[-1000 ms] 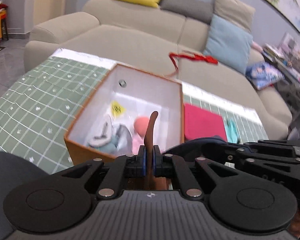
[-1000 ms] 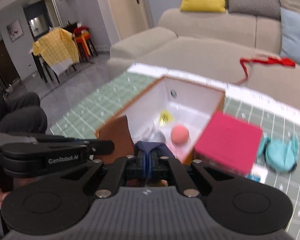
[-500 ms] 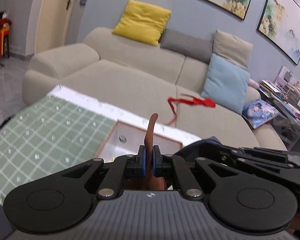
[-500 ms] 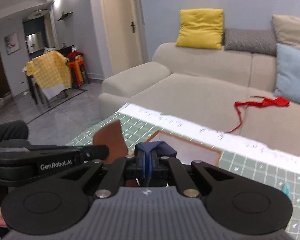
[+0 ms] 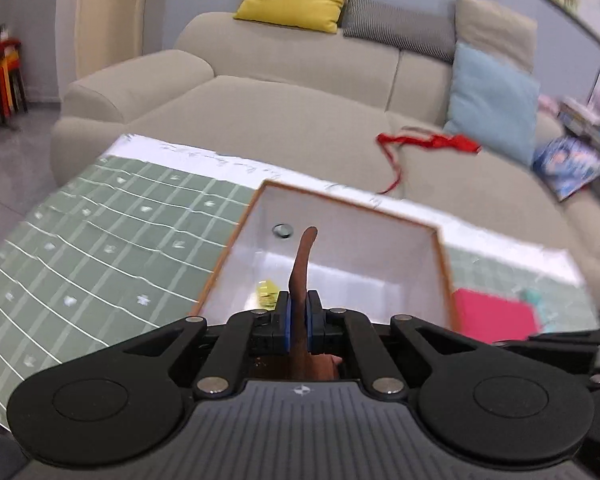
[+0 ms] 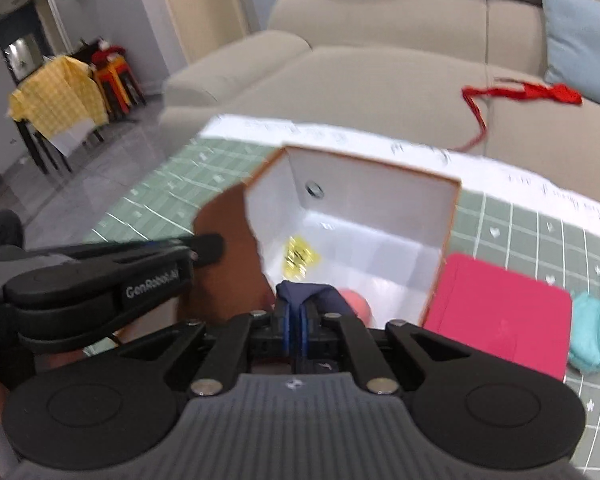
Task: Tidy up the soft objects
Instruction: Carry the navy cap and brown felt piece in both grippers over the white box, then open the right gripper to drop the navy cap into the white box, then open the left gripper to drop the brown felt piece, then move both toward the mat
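Brown, thin and stiff-looking, a flap of material [image 5: 302,264] is standing edge-on between the blue pads of the left tongs [image 5: 298,312], which are pinching tight on it just in front of the storage box [image 5: 440,264]. In the right wrist view the same brown sheet [image 6: 228,248] is showing its broad, flat face beside the box's left wall [image 6: 268,200], with the left tongs [image 6: 210,246] reaching in to it.

Dark navy fabric [image 6: 304,294], soft and bunched into folds, is sitting clamped in the right tongs [image 6: 294,330], whose pads are closing nearly together over it, at the box's near edge.

Smooth white walls are lining the box inside, and an orange rim is running round its rectangular top. A crinkled yellow packet [image 6: 298,256] and a rounded pink ball [image 6: 356,304] are lying on its floor. Just right of the box a flat magenta square [image 6: 500,312] is lying on the green gridded worktop [image 6: 540,232], and further right a rumpled teal cloth [image 6: 592,336] is resting. Beyond the box a red ribbon [image 6: 524,92] is trailing across the beige upholstered sofa [image 6: 380,80].
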Action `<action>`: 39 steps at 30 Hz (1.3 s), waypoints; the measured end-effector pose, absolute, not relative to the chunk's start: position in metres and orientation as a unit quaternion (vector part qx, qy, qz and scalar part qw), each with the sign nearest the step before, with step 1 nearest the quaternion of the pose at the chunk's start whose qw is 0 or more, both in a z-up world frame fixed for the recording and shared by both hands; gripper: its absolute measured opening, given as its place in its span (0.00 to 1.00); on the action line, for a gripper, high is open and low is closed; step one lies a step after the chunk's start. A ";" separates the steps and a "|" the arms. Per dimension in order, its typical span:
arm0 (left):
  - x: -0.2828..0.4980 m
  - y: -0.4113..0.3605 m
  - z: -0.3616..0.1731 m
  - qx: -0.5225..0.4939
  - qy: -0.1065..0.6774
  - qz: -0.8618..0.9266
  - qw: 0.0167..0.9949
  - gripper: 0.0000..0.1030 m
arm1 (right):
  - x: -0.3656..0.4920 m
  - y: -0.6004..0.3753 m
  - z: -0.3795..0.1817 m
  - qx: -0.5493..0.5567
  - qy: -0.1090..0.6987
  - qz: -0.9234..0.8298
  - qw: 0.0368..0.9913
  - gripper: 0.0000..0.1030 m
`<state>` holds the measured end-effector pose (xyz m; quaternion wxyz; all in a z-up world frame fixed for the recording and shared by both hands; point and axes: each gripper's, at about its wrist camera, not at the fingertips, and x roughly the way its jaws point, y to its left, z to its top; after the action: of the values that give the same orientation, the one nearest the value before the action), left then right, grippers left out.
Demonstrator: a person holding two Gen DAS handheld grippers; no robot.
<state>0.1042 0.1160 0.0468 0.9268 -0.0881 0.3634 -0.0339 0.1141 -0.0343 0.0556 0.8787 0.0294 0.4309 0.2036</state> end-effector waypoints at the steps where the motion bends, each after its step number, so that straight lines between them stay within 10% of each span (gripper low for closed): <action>1: 0.106 0.114 0.041 -0.072 0.366 -0.026 0.928 0.07 | 0.117 -0.034 0.049 0.029 0.437 0.200 0.876 0.05; 9: 0.118 0.115 0.001 -0.034 0.400 0.007 0.916 0.08 | 0.126 -0.027 0.018 0.020 0.465 0.194 0.863 0.06; 13: 0.126 0.130 -0.009 -0.105 0.431 -0.030 0.895 0.09 | 0.123 -0.020 0.012 0.008 0.478 0.209 0.853 0.34; 16: 0.127 0.140 -0.015 -0.144 0.443 -0.048 0.884 0.16 | 0.120 -0.018 0.012 -0.003 0.473 0.216 0.854 0.35; 22: 0.119 0.140 -0.010 -0.126 0.411 -0.030 0.903 0.88 | 0.112 -0.014 0.018 -0.018 0.467 0.239 0.851 0.56; 39: 0.100 0.156 0.025 -0.219 0.390 -0.010 0.894 0.90 | 0.093 -0.038 0.059 -0.007 0.417 0.238 0.877 0.80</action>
<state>0.1000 0.1558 0.0250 0.8941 -0.2193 0.3905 -0.0102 0.0927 -0.0383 0.0588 0.8773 -0.0067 0.4167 0.2379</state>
